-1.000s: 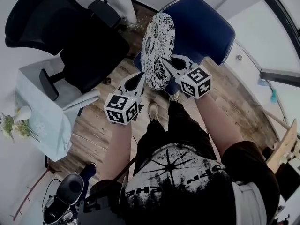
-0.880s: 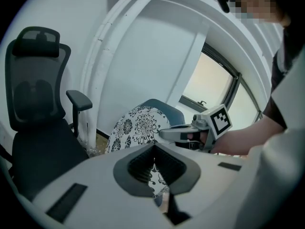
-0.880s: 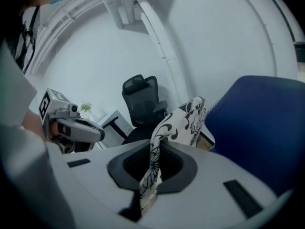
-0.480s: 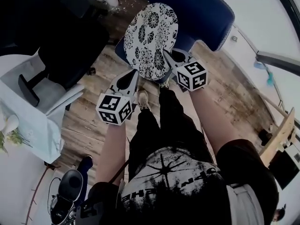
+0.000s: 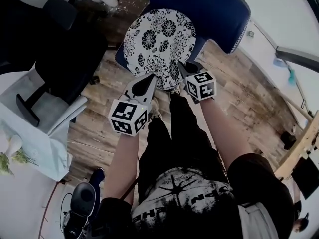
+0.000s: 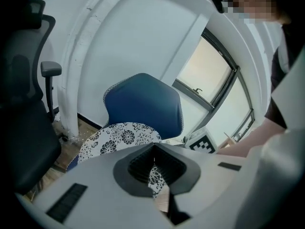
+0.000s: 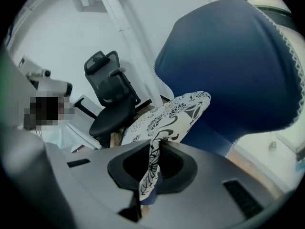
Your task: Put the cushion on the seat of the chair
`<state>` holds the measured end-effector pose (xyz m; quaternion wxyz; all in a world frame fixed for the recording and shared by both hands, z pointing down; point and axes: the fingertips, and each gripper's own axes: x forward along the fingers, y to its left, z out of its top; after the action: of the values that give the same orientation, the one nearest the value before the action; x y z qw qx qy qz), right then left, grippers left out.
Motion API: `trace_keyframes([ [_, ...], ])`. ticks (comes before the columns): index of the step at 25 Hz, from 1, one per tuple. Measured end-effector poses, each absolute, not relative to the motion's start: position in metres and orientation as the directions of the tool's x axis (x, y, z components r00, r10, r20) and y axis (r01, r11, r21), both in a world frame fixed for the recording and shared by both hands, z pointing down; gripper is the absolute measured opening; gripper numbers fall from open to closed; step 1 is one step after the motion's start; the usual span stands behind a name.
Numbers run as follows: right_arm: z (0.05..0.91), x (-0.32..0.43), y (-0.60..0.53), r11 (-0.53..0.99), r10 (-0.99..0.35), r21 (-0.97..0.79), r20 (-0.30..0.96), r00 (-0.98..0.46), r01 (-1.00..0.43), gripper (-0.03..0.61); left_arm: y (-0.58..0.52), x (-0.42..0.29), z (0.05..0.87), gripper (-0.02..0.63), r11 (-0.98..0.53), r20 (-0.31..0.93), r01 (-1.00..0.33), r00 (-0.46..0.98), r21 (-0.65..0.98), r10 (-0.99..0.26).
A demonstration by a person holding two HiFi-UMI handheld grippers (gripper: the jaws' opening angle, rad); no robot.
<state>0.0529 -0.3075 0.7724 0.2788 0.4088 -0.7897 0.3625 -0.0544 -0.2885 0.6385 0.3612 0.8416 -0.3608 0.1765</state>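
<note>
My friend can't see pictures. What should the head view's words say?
Seen from above, a person holds a round flowered cushion over a blue chair, the left gripper and right gripper each pinching its near edge. A black office chair stands at left.

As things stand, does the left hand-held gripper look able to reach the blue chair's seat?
Probably yes. The left hand-held gripper is shut on the floral cushion at its near edge, just in front of the blue chair's seat. Only that cushion lies over the seat; nothing else blocks it.

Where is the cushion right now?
Head view, top centre: the floral cushion is over the blue chair, near edge pinched by the left gripper and right gripper.
</note>
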Motion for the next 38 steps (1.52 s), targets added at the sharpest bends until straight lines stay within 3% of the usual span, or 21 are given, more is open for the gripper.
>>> trace_keyframes([
  [12, 0.868, 0.106, -0.304, 0.261, -0.373, -0.264, 0.859, -0.349, -0.928, 0.028, -0.294, -0.02, 0.686, 0.015, -0.489, 0.579, -0.698, 0.712, 0.523, -0.397],
  [21, 0.92, 0.135, -0.29, 0.173, -0.266, -0.281, 0.909, -0.32, -0.944, 0.028, -0.315, -0.001, 0.696, 0.015, -0.516, 0.585, -0.687, 0.719, 0.512, -0.376],
  [38, 0.945, 0.131, -0.28, 0.144, -0.244, -0.281, 0.919, -0.309, -0.949, 0.028, -0.31, 0.0, 0.717, 0.015, -0.487, 0.604, -0.691, 0.715, 0.534, -0.353],
])
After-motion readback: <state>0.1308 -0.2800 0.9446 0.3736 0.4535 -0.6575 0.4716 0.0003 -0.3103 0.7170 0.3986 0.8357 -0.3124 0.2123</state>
